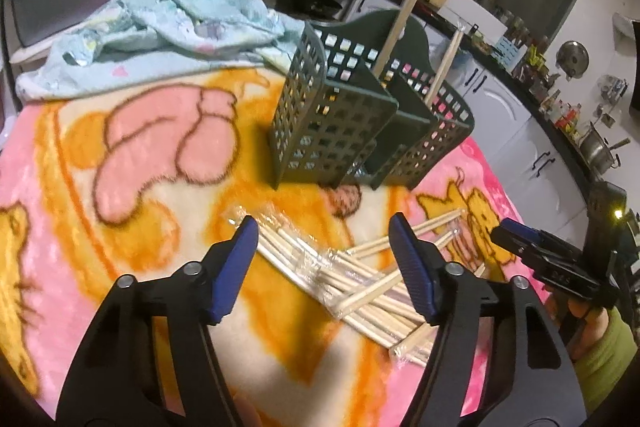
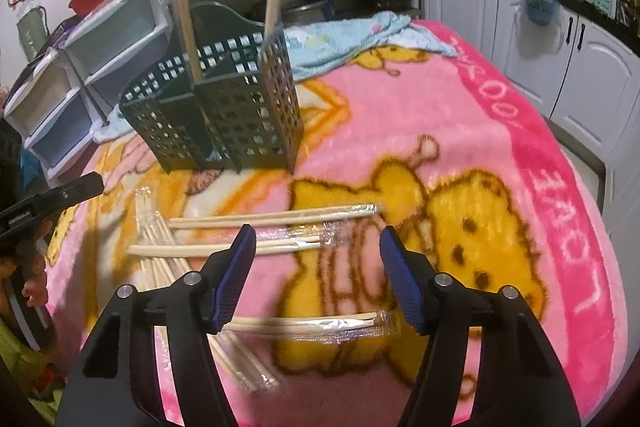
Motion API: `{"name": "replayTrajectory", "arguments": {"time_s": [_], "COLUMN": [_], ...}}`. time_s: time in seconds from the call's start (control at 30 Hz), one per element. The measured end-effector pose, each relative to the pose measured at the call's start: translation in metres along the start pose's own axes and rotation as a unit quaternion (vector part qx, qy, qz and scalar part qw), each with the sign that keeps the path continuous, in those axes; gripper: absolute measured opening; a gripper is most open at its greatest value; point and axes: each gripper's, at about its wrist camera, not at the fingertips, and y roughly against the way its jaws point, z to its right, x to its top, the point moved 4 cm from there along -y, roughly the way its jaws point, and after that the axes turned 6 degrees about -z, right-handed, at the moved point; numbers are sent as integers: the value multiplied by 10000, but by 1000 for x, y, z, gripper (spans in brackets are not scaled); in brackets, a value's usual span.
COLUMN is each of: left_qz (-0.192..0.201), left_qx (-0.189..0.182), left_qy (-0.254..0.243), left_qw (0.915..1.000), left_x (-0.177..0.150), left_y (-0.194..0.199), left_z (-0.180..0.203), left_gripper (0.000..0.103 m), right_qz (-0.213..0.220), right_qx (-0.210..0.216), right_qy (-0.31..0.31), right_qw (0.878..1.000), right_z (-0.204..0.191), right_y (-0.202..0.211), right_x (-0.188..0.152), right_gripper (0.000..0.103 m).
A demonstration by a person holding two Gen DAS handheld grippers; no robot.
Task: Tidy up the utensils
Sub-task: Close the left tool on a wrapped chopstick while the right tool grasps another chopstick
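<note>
A dark green perforated utensil caddy point(image 1: 352, 119) point(image 2: 228, 115) stands on the pink cartoon blanket point(image 1: 120, 187) point(image 2: 480, 131). Two wrapped chopstick pairs point(image 1: 444, 67) point(image 2: 184, 23) stand upright in it. A pile of plastic-wrapped chopsticks point(image 1: 344, 275) lies in front of it; in the right wrist view they lie spread out point(image 2: 276, 217). My left gripper point(image 1: 324, 259) is open and empty above the pile. My right gripper point(image 2: 316, 267) is open and empty above the loose pairs; it also shows at the right edge of the left wrist view point(image 1: 520, 239).
A crumpled light blue cloth point(image 1: 160, 27) point(image 2: 360, 31) lies at the blanket's far side behind the caddy. Plastic drawers point(image 2: 80, 67) stand to one side. White kitchen cabinets point(image 2: 560, 67) and a cluttered counter point(image 1: 540, 75) lie beyond the table.
</note>
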Motion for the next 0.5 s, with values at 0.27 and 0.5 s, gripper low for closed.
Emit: {"name": "replayTrajectory", "arguments": {"time_s": [0.27,0.5], "left_qz": [-295,-517], "left_qx": [-82,-94], "left_qy": [-29,-46], "left_qw": [9995,9986], "left_x": [-9,-13], "left_y": [-17,-30], "left_z": [0,-1], "left_gripper": [44,34], "right_qz": [-325,-512], "right_qx": [45,87], "right_qy": [5,-82], "right_qw": [9995,9986], "right_z": [3,8], "right_y": [-30,-48], "right_x": [0,0], "right_gripper": [45,39]}}
